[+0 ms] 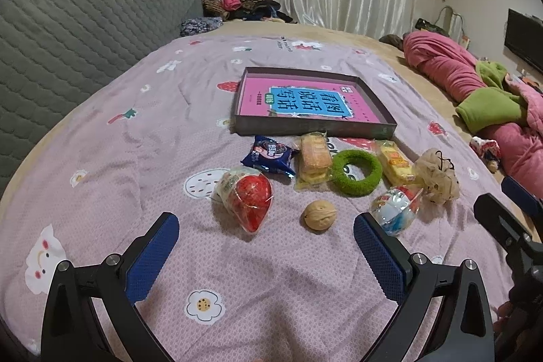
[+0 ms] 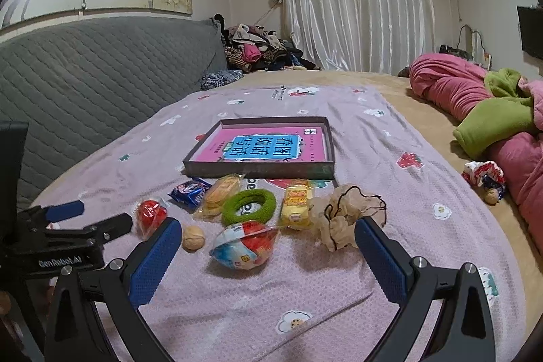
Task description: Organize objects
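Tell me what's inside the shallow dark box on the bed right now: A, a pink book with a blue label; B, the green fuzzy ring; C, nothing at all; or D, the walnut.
A: the shallow dark box holds only a pink book with a blue label, while the green fuzzy ring and the walnut lie on the bedspread in front of it.

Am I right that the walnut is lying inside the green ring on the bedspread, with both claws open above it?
Not quite: the walnut lies outside the green ring, apart from it and nearer the cameras, as the left wrist view shows. It is on the bedspread, and the left claw and right claw are open.
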Demonstrator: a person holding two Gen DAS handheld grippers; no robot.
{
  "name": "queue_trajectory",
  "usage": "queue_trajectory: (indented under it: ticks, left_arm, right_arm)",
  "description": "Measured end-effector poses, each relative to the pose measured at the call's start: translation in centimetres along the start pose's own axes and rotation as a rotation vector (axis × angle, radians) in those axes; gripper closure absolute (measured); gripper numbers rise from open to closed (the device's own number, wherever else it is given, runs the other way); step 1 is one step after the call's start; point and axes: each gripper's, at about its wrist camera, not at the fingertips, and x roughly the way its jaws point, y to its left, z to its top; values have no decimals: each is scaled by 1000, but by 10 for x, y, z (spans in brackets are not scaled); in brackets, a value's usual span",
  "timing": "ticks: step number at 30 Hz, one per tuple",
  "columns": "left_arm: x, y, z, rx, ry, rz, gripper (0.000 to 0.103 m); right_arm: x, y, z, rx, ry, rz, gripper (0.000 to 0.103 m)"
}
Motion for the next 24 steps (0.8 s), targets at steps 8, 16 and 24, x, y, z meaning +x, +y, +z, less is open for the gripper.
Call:
queue_trajectory:
  ticks: [8,16,24]
  left_arm:
    - [6,10,5,-22,23,-9,0]
    - [28,24,21,-30,78,-44,0]
    - [61,35,23,-47,138,-39,0]
  right_arm:
    - [1,3,11,47,6,42,0]
    - [24,10,18,65,85,14,0]
    - [53,12,13,116,175,-23,0]
